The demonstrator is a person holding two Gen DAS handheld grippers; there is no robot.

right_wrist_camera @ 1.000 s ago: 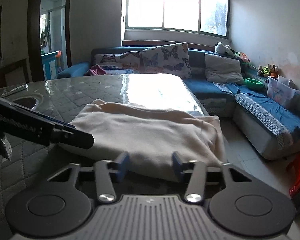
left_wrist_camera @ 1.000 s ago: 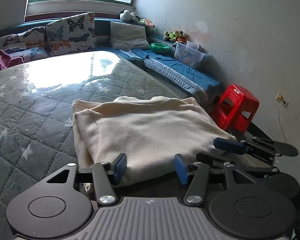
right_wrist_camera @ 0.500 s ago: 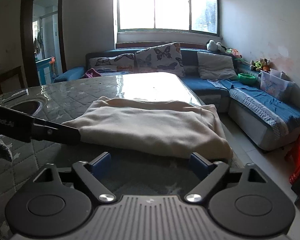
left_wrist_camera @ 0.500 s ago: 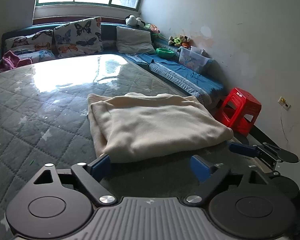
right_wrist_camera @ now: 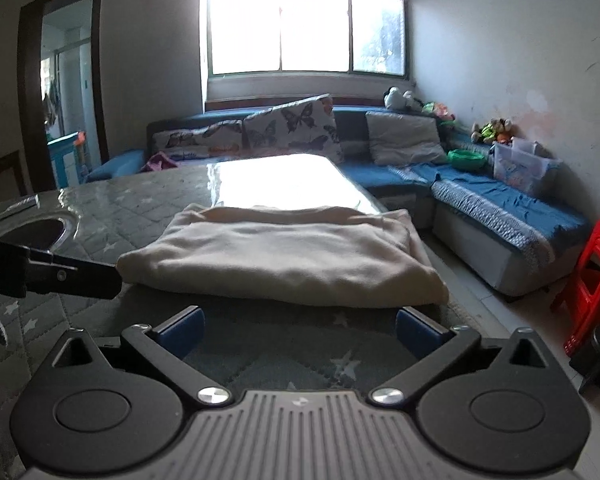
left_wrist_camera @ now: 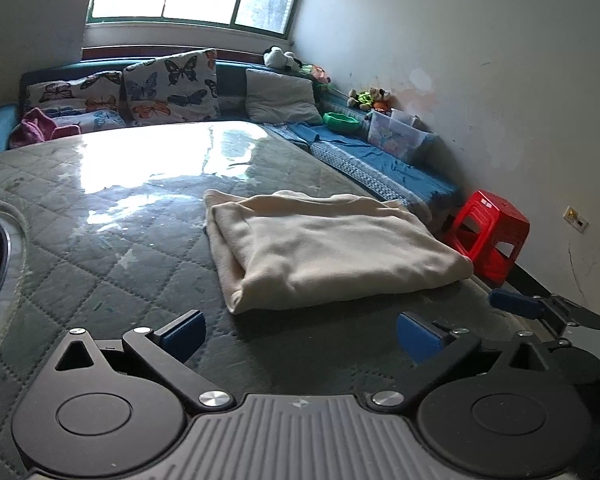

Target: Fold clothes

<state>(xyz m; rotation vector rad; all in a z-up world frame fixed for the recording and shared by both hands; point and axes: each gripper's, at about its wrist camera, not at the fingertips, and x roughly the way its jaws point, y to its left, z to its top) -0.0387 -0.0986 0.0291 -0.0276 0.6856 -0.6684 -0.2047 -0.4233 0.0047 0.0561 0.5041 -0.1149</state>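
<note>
On a quilted grey table cover (left_wrist_camera: 112, 264) stitched with pale stars, a cream garment (left_wrist_camera: 332, 248) lies folded into a thick rectangle near the table's right-hand edge, its layered folds facing the left wrist camera. The left gripper (left_wrist_camera: 300, 332) sits low over the cover just short of the garment's near edge, its two blue-padded fingers (left_wrist_camera: 182, 332) spread wide apart and gripping nothing. The right gripper (right_wrist_camera: 300, 330) is held likewise in front of the same garment (right_wrist_camera: 284, 256), jaws released and wide, its blue pads (right_wrist_camera: 180, 332) clear of the cloth. In the left wrist view the right gripper's blue fingertip (left_wrist_camera: 516, 304) pokes in from the right, close to the garment's near right corner; in the right wrist view the black body of the left gripper (right_wrist_camera: 48, 274) reaches in from the left, its tip just beside the garment's left corner, and whether it touches cannot be told. Window light glares off the glossy far part of the table. Behind it runs a blue corner sofa (right_wrist_camera: 500, 208) with butterfly-print cushions (left_wrist_camera: 168, 88), a grey pillow (left_wrist_camera: 280, 96), a green bowl (left_wrist_camera: 342, 122), a clear plastic box (left_wrist_camera: 396, 136) and soft toys (left_wrist_camera: 368, 98). A red plastic stool (left_wrist_camera: 488, 236) stands on the floor beside the table, against the white wall.
</note>
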